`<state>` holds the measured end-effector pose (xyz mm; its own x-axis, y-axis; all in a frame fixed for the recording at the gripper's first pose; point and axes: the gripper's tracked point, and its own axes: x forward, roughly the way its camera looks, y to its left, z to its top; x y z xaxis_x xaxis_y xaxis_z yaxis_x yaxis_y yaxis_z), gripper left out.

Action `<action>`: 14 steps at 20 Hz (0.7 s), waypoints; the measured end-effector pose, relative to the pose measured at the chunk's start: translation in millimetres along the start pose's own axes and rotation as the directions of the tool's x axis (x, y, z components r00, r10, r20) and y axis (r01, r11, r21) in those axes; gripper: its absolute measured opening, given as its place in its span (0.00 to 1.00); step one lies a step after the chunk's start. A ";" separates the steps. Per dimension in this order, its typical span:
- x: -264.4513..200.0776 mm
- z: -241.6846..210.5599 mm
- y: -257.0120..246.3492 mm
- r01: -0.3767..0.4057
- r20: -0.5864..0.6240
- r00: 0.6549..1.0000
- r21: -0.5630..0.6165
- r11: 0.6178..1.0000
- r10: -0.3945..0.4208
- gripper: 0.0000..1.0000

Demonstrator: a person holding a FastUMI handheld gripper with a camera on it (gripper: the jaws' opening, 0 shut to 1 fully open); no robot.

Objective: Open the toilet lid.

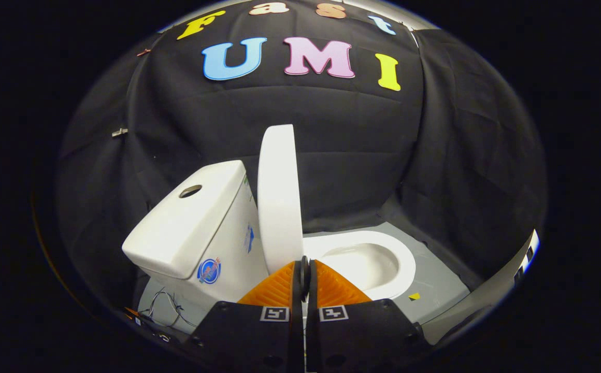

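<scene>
A white toilet stands side-on just ahead of me. Its lid (pixel 278 197) is raised and stands nearly upright, edge-on to me, a little apart from the tank (pixel 197 217) behind it. To the right of the lid the seat and bowl (pixel 383 254) lie uncovered. My gripper (pixel 304 267) is low in front of the lid's base, its two fingers pressed together with nothing between them. The fingertips sit just at the lower edge of the lid, and I cannot tell whether they touch it.
The toilet rests on a grey platform (pixel 435 290). Loose wires (pixel 168 305) lie on the floor below the tank. The tank top has a round flush-button hole (pixel 190 191). Black cloth walls the booth behind and to both sides.
</scene>
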<state>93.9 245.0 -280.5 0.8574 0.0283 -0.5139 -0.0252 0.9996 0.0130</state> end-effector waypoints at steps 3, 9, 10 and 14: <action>-3.2 -1.2 24.2 0.001 0.030 1.000 -0.075 0.997 0.002 0.07; -5.0 -8.1 62.1 0.022 0.076 0.997 -0.182 0.983 -0.008 0.08; -4.9 -8.2 62.7 0.044 0.088 0.996 -0.199 0.979 -0.027 0.08; -7.8 -12.7 60.3 0.048 0.105 0.994 -0.202 0.978 -0.027 0.08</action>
<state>79.1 305.0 -286.6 0.9072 0.0012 -0.4208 -0.0870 0.9789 -0.1848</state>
